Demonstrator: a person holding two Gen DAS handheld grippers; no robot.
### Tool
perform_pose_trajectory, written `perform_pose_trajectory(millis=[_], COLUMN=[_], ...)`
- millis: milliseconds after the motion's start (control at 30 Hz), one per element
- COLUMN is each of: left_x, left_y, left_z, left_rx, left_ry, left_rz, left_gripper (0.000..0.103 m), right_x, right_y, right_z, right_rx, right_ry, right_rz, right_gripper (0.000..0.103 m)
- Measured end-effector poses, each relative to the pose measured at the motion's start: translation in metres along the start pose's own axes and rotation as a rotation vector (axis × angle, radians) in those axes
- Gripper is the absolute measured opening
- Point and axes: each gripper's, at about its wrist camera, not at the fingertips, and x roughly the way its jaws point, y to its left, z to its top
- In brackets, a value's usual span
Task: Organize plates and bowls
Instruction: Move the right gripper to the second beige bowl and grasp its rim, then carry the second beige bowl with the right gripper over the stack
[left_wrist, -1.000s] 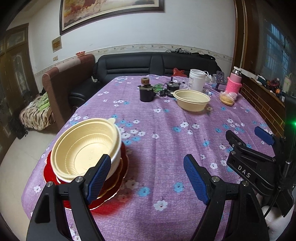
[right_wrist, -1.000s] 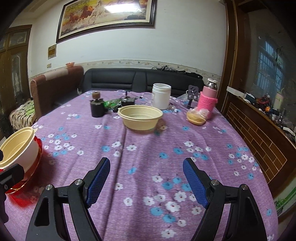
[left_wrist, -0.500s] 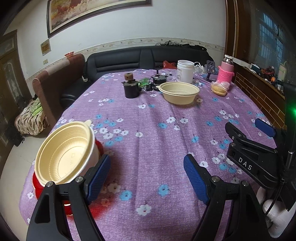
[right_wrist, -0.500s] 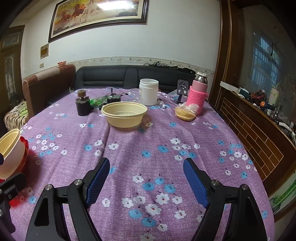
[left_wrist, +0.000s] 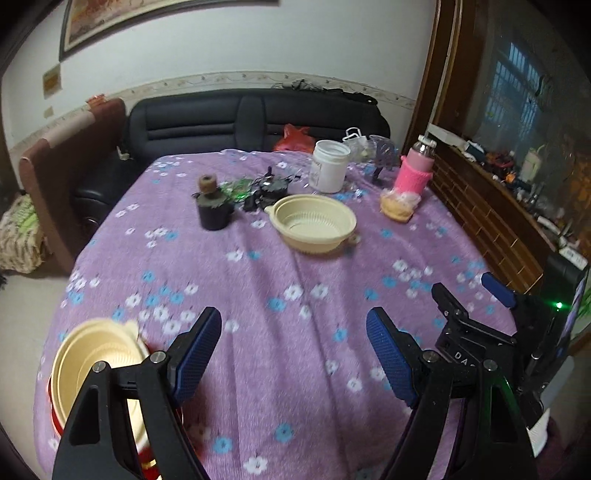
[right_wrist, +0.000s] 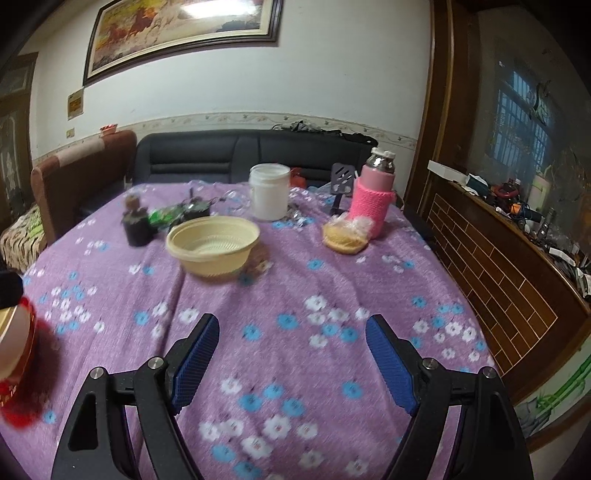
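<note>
Your left tool (left_wrist: 293, 350) and right tool (right_wrist: 291, 354): both spread wide, empty. Cream bowl (left_wrist: 314, 228): far half of surface (left_wrist: 295, 295). Stacked bowls (left_wrist: 92, 365) on red plate (left_wrist: 55, 421): near-left corner.

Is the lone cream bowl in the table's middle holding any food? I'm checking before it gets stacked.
No, the lone cream bowl shows only its bare ribbed inside in the left wrist view.

Open right claw (right_wrist: 291, 354) faces cream bowl (right_wrist: 213, 245).
</note>
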Motion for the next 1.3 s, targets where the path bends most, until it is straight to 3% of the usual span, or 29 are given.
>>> perform_pose_trajectory(millis=[200, 333, 367, 400, 467, 567, 767, 933, 1300], left_x=[0.044, 0.080, 0.090, 0.101, 0.121, 0.145, 0.173, 0.185, 0.207], left_y=[0.032, 0.053, 0.055, 0.057, 0.061, 0.069, 0.070, 0.069, 0.065], left_z=[0.050, 0.066, 0.068, 0.070, 0.071, 0.068, 0.068, 0.068, 0.054], left_rx=[-0.089, -0.171, -0.180, -0.188, -0.215, -0.284, -0.307, -0.305, -0.304], left_ry=[0.084, 0.150, 0.165, 0.185, 0.232, 0.266, 0.278, 0.288, 0.321], left_rz=[-0.015, -0.048, -0.046, -0.047, -0.071, -0.107, -0.150, -0.168, -0.170], left_gripper=[0.080, 0.078, 0.070, 0.054, 0.040, 0.040, 0.041, 0.044, 0.046], right_x=[0.036, 0.078, 0.091, 0.104, 0.127, 0.159, 0.215, 0.240, 0.219], right_y=[-0.024, -0.035, -0.037, -0.038, -0.035, -0.028, -0.014, -0.001, -0.015], right_z=[0.034, 0.048, 0.050, 0.052, 0.054, 0.055, 0.055, 0.045, 0.009], right_rx=[0.066, 0.192, 0.233, 0.273, 0.321, 0.401, 0.516, 0.569, 0.632], right_ry=[0.022, 0.104, 0.126, 0.148, 0.190, 0.242, 0.337, 0.406, 0.586], right_rz=[0.057, 0.189, 0.213, 0.242, 0.283, 0.339, 0.415, 0.507, 0.649], right_gripper=[0.085, 0.078, 0.076, 0.071, 0.062, 0.059, 0.057, 0.014, 0.010])
